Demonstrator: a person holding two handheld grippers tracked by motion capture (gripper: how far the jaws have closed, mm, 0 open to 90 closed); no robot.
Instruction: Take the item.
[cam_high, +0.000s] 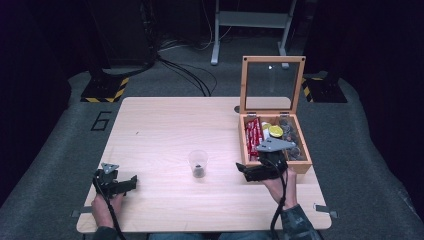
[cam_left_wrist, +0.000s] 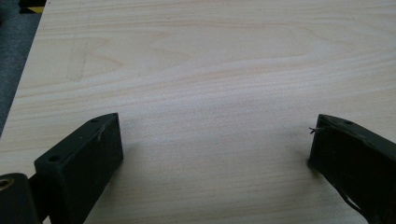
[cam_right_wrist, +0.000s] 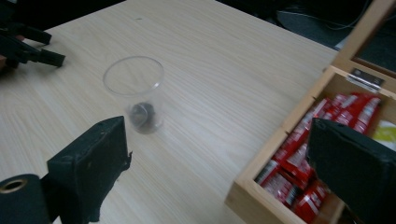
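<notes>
Cup (cam_high: 198, 164) stands apart, left of open right claw (cam_high: 241, 168).

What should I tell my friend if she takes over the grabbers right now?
Left gripper: jaws open, holding nothing, resting low over the table near its front left corner.
Right gripper: jaws open, holding nothing, at the front corner of the wooden box, pointing toward the cup.
Clear plastic cup: upright mid-table, one small dark thing already at its bottom.
Box: lid up; red packets in its left side, small round pods and something yellow in the rest.
Done, it seems: one item moved into the cup.
Left, probably: fetch the next item from the box and drop it in the cup.
</notes>
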